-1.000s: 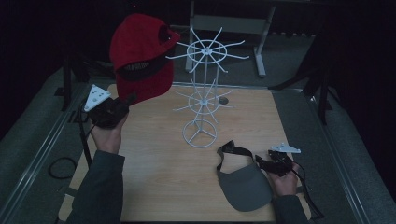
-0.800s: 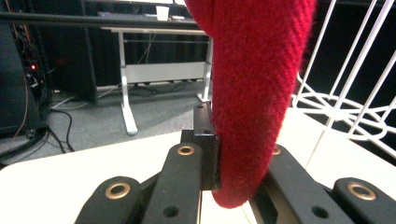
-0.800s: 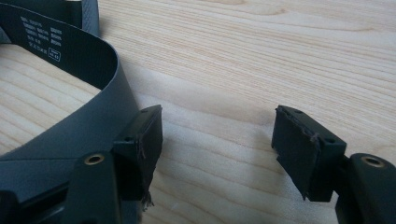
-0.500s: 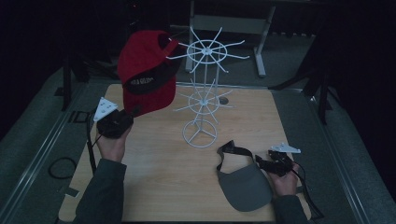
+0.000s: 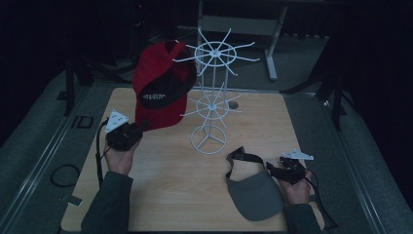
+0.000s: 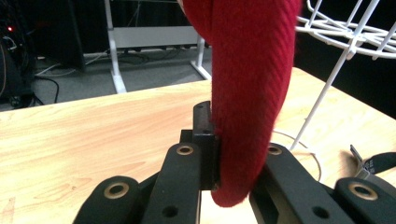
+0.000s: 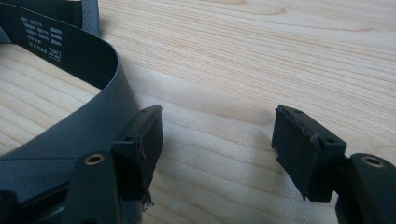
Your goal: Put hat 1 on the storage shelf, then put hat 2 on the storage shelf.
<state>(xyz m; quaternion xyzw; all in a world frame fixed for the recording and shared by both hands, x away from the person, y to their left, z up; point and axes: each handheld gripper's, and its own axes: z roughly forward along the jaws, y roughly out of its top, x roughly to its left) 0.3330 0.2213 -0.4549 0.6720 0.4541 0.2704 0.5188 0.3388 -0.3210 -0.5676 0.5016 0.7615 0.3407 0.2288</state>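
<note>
A red cap (image 5: 163, 87) hangs in the air by the upper spokes of a white wire rack (image 5: 210, 105). My left gripper (image 5: 141, 127) is shut on the cap's brim, the red brim (image 6: 247, 102) clamped between its black jaws in the left gripper view. A grey visor (image 5: 253, 187) with a dark strap lies on the table at the front right. My right gripper (image 5: 273, 170) rests low at the visor's right edge, open; its left jaw sits against the visor's band (image 7: 88, 88), with bare wood between the jaws (image 7: 217, 140).
The wooden table (image 5: 165, 180) is ringed by dark floor. A metal frame leg (image 5: 272, 58) stands behind the table. A cable loop (image 5: 63, 174) lies on the floor at the left. The rack's round base (image 5: 209, 141) stands mid-table.
My left gripper has dropped and shifted right with the red cap, bringing it closer to the rack's upper spokes. The right gripper and visor have stayed put.
</note>
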